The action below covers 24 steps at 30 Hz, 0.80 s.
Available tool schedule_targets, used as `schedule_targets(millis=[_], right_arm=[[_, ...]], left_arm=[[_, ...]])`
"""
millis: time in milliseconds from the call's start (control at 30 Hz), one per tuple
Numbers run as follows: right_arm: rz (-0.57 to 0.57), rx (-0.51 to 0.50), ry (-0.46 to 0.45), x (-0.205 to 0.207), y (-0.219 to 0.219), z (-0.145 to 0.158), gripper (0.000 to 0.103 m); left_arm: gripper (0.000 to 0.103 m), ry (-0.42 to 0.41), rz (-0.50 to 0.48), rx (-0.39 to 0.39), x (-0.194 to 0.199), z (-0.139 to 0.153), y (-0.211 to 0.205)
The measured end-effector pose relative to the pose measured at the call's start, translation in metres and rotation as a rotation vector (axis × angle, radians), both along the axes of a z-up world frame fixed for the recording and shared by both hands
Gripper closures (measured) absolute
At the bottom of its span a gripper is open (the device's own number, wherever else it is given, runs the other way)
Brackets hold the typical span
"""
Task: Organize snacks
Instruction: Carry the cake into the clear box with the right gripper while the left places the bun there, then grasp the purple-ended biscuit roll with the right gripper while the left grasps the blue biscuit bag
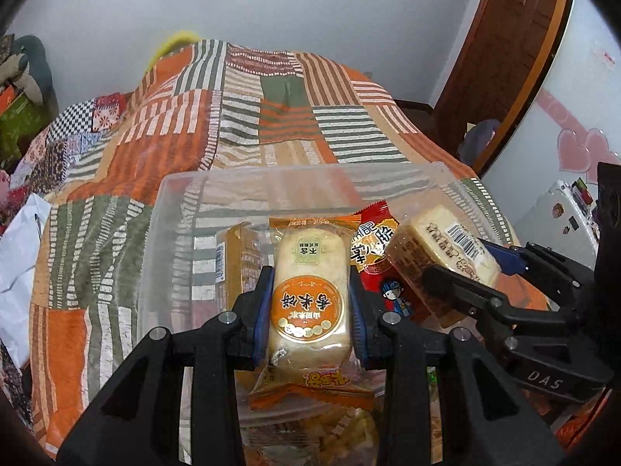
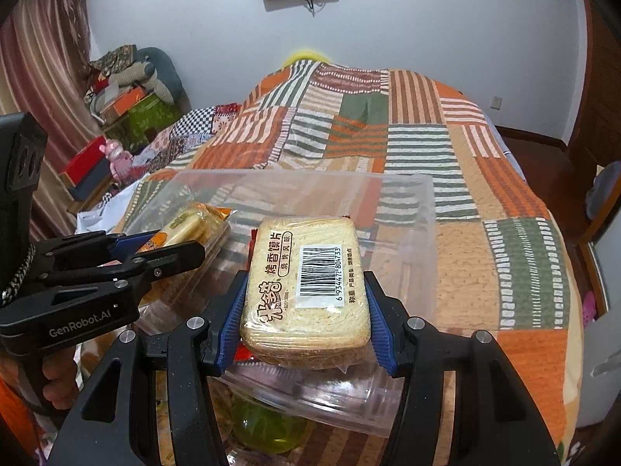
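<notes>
clear bin (image 1: 186,194) on bed (image 1: 271,116), rice cracker pack (image 1: 310,295) left of bread pack (image 2: 310,291)

You have two black two-finger grippers: left gripper (image 1: 310,310), right gripper (image 2: 306,318). One clear plastic bin (image 1: 302,173). One orange-label rice cracker pack (image 1: 310,291), one barcode-label toasted bun-slice pack (image 2: 310,287), one red snack packet (image 1: 374,240), one tan wrapped pack (image 1: 236,260). One striped patchwork bedspread (image 1: 271,116).

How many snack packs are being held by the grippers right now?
2: the orange rice cracker pack in the left gripper, the pale toasted bun-slice pack in the right gripper, both over the clear plastic bin.
</notes>
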State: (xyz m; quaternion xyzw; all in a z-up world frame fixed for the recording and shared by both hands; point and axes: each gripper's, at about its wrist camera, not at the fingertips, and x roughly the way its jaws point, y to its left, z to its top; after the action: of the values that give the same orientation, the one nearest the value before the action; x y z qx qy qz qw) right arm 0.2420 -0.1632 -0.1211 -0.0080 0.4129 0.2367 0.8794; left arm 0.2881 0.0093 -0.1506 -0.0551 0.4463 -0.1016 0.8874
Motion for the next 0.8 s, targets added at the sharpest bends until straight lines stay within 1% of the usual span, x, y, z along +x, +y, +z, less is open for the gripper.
schedule_targets(millis=[167,333,567,633,700,800], right_arm=[[0.011,-0.026,-0.001,-0.003,0.003,-0.001,0.049],[0.005,-0.019,-0.001,-0.005,-0.002,0.004,0.049],[0.001,-0.015,-0.029,-0.019,-0.013,0.019,0.049],[0.000,-0.014,-0.040,-0.025,-0.015,0.024,0.049],[0.000,-0.015,-0.052,-0.030,-0.017,0.028,0.049],[-0.002,-0.020,-0.067,-0.040,-0.021,0.034,0.049]], left_arm=[[0.069,0.016,0.010,-0.009,0.000,-0.003,0.005],[0.068,0.006,0.021,-0.033,-0.009,0.005,0.009],[0.068,-0.032,0.039,-0.007,-0.031,0.024,0.014],[0.066,-0.043,0.045,-0.004,-0.040,0.031,0.017],[0.061,-0.058,0.052,0.002,-0.049,0.037,0.019],[0.059,-0.080,0.064,0.019,-0.067,0.046,0.024]])
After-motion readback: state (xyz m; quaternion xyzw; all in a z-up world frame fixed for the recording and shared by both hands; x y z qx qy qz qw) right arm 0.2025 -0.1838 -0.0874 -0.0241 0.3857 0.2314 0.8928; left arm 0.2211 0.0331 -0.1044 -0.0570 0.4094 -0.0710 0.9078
